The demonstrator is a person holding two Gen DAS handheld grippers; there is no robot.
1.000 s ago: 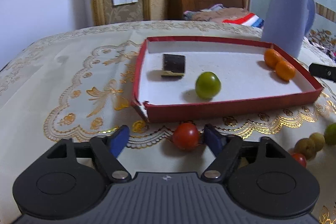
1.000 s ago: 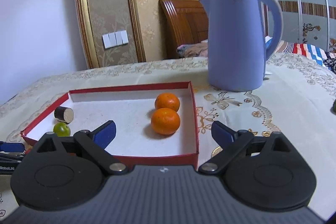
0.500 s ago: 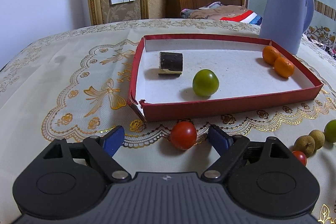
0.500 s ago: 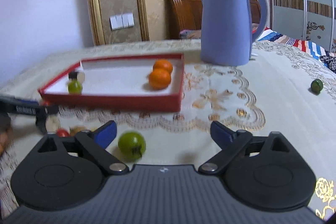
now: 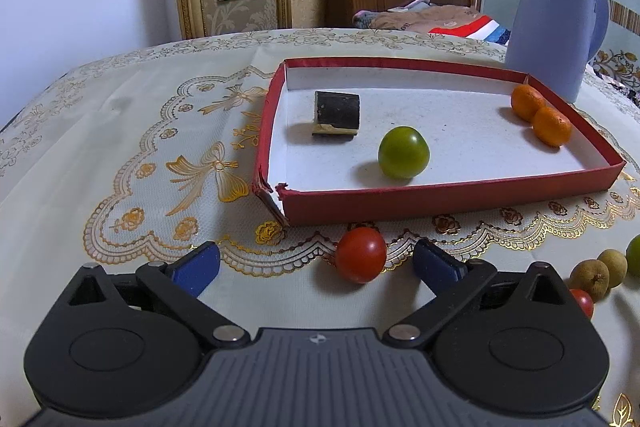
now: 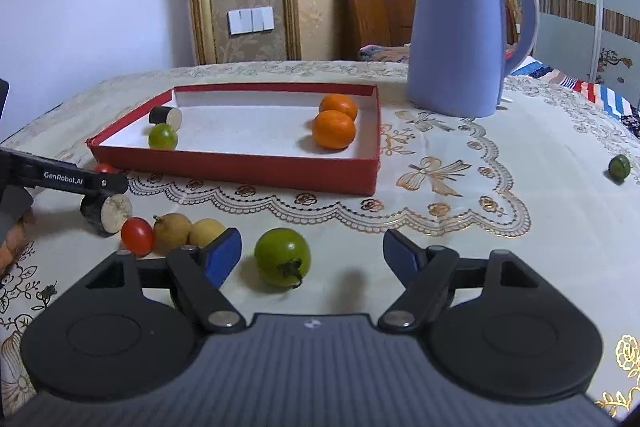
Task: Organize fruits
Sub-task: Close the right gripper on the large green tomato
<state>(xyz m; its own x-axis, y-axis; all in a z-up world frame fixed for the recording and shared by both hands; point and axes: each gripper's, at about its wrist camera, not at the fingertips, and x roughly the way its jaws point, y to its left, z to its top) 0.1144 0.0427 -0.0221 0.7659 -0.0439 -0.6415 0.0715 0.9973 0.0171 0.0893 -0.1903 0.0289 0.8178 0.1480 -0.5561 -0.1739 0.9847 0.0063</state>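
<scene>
A red tray [image 5: 440, 197] holds a green tomato [image 5: 403, 152], two oranges [image 5: 551, 126] and a dark cut piece [image 5: 337, 112]. My left gripper [image 5: 316, 263] is open; a red tomato [image 5: 361, 255] lies on the cloth between its fingers, nearer the right one. My right gripper [image 6: 312, 253] is open around a green tomato [image 6: 283, 262] on the cloth, nearer its left finger. The tray [image 6: 256, 169] lies beyond it. The left gripper's arm [image 6: 64, 179] shows at the left edge.
A blue kettle [image 6: 460, 35] stands behind the tray's right end. Left of my right gripper lie a cherry tomato [image 6: 137, 236], two longans [image 6: 172, 230] and a dark cut piece [image 6: 106, 213]. A small green fruit [image 6: 619, 167] lies far right. Longans [image 5: 590, 275] show in the left view.
My right gripper pulled back from over the tray and dropped toward the table, with the green tomato now between its fingers. My left gripper rose slightly; the red tomato stays between its fingers.
</scene>
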